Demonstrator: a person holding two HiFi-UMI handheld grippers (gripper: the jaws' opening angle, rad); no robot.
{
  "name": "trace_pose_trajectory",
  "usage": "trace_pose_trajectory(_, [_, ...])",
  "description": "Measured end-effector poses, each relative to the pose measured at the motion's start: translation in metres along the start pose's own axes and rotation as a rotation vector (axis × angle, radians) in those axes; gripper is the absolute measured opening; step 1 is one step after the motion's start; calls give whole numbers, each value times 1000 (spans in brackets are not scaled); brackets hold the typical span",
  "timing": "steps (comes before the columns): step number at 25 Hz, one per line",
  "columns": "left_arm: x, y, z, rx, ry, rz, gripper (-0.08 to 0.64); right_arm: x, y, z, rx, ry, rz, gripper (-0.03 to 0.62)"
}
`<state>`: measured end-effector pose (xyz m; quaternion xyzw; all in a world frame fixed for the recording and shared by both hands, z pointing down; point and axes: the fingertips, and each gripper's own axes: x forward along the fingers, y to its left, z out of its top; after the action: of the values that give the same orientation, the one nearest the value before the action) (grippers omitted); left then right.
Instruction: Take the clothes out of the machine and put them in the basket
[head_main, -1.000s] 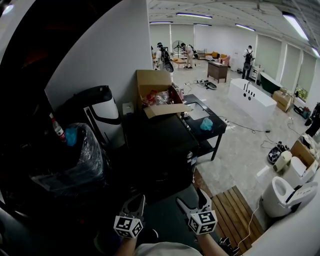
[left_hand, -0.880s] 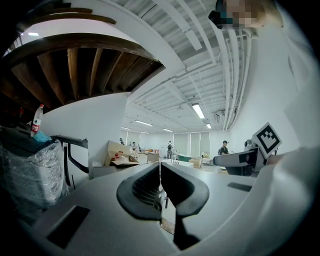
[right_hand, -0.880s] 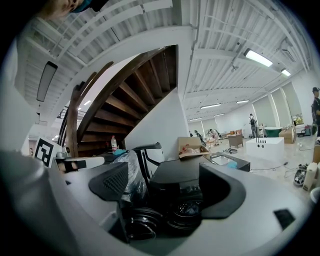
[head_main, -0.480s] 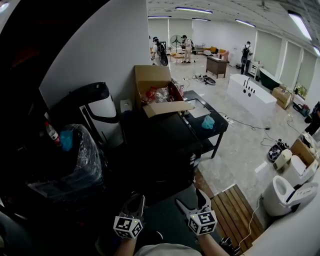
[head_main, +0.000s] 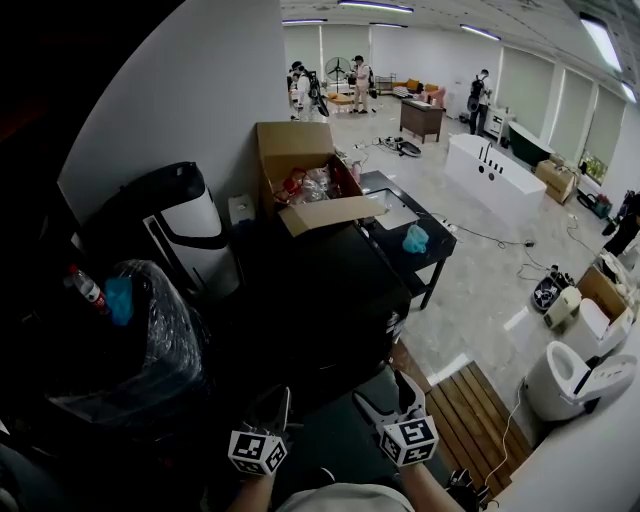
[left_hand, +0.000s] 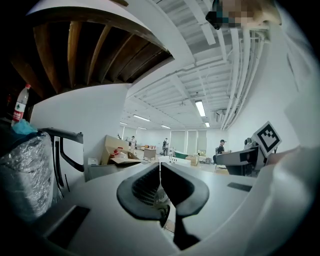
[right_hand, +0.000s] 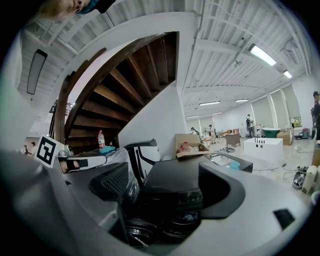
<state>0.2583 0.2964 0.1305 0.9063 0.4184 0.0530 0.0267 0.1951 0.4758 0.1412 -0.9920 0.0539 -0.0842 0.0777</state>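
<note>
The black machine (head_main: 320, 290) stands straight ahead of me. An open cardboard box (head_main: 305, 175) sits at its far end. In front of the machine, my right gripper (head_main: 380, 392) is spread wide and holds nothing. My left gripper (head_main: 275, 405) is pinched together, with nothing between its jaws.

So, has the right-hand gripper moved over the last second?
No. The right gripper stays just left of the wooden platform, as before.

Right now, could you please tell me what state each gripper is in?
Left gripper: closed, jaws together with nothing between them.
Right gripper: open, jaws apart and holding nothing.
</note>
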Motion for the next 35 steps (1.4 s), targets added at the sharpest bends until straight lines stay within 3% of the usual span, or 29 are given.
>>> trace_pose_trajectory(6, [15,20,-6,2,20,-27,23,23,3,1,14,-9,-17,436])
trace_pose_trajectory(12, [23,21,-6,-13,14,-3,22,36,-3,2,10,7,12,434])
trace_pose_trajectory(19, [29,5,-7,-25,0,95,22,36,-28,6,2,18,78,434])
trace_pose_trajectory(35, [45,-90,7,11,-50,356,21,1,-114,29,-41,18,285,426])
